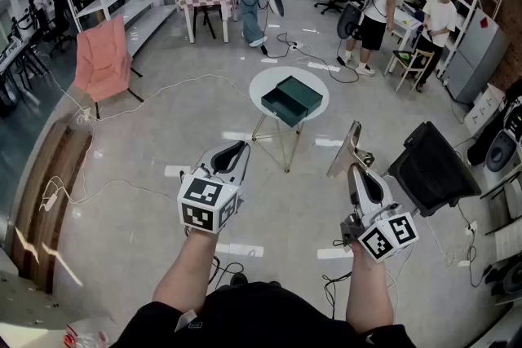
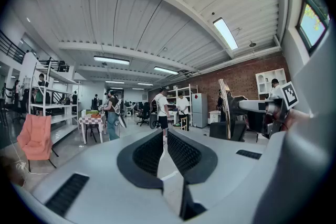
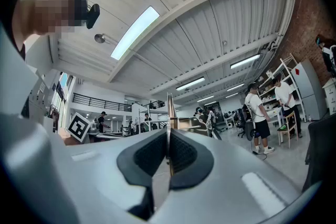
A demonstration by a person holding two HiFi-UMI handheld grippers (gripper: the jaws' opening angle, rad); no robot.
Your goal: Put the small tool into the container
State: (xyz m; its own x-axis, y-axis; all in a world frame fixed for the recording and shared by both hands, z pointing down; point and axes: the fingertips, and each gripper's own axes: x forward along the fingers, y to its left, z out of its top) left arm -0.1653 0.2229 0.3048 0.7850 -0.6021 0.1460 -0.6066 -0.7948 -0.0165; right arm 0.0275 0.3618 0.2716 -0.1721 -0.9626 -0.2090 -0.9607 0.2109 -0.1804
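Standing on a thin-legged round white table (image 1: pixel 259 85) ahead of the person is the dark green container (image 1: pixel 303 91), a box with its drawer (image 1: pixel 280 107) pulled out toward the camera. It is well apart from both grippers, which are held up over the pale floor.

The left gripper (image 1: pixel 242 146) points forward toward the table. Its dark pads are drawn together at the tips and nothing is between them.

The right gripper (image 1: pixel 356 169) is clenched on the small tool (image 1: pixel 346 149), with both pads pressed flat against the blade's faces. The tool's long axis carries on along the line of the jaws, and its free end points up and away from the person, leaning a little toward the left. It sits in the air, below and to the right of the container in the head view.

The tool is a thin, flat, shiny metal blade that broadens away from the grip. The right gripper view shows it edge-on as a narrow upright sliver (image 3: pixel 169 113). In the left gripper view it stands as a slim bright strip (image 2: pixel 227 110).
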